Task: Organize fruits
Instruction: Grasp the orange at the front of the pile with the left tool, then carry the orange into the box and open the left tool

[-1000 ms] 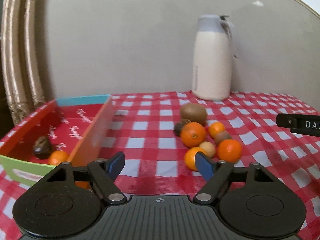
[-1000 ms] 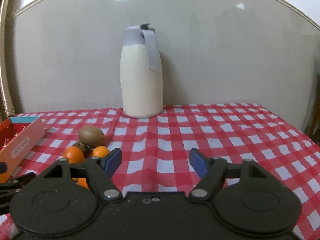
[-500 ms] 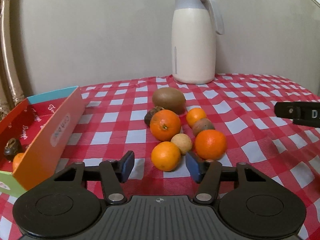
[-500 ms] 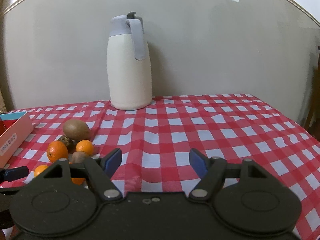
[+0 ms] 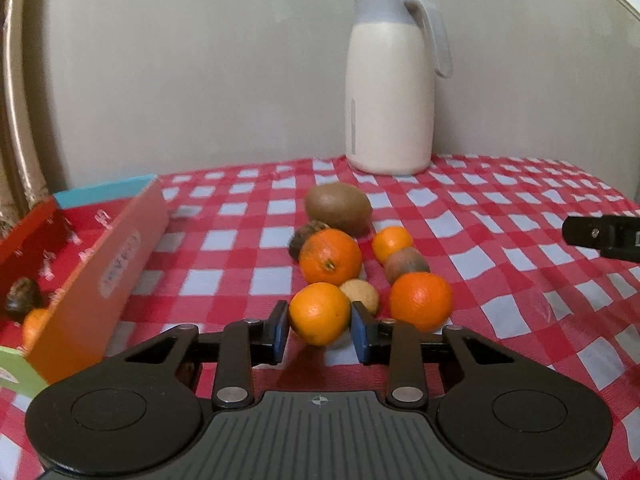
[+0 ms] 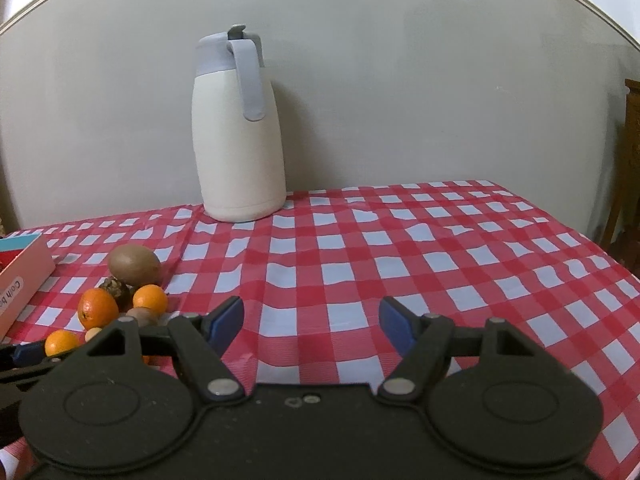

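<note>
**Q:** Where are the fruits, and how much open room is there?

**A:** A loose cluster of fruit sits left of centre on the surface [image 6: 360, 248], which is covered with a red and white checked cloth, slightly rippled. To the right of the cluster the cloth runs bare to the surface's right and far edges. At the left, an open cardboard box [image 5: 120, 256] with orange outer walls and a red printed lining stands near the cluster but apart from it. Inside it lie a small orange fruit [image 5: 34, 322] and a dark wrinkled fruit [image 5: 22, 298].

**Q:** What is the left gripper doing?

**A:** The left gripper [image 5: 320, 330] has its blue-padded fingers narrowed on either side of the nearest orange [image 5: 319, 312], round and dimpled. Whether the pads press on it or sit just beside it, I cannot tell. A pale tan round fruit [image 5: 362, 296] touches that orange from behind.

**Q:** And the rest of the cluster?

**A:** A larger orange [image 5: 330, 256] with its stem scar showing, another orange [image 5: 420, 300] to the right, a small tangerine [image 5: 392, 242], a dull brown round fruit [image 5: 406, 264], a dark rough fruit [image 5: 300, 238], and a fuzzy oval kiwi [image 5: 338, 208] furthest back.

**Q:** The right gripper?

**A:** The right gripper [image 6: 311, 324] hovers over bare cloth, fingers spread wide, holding nothing. A smooth cream jug [image 6: 238, 136] with a grey lid and handle stands against the plain wall.
</note>
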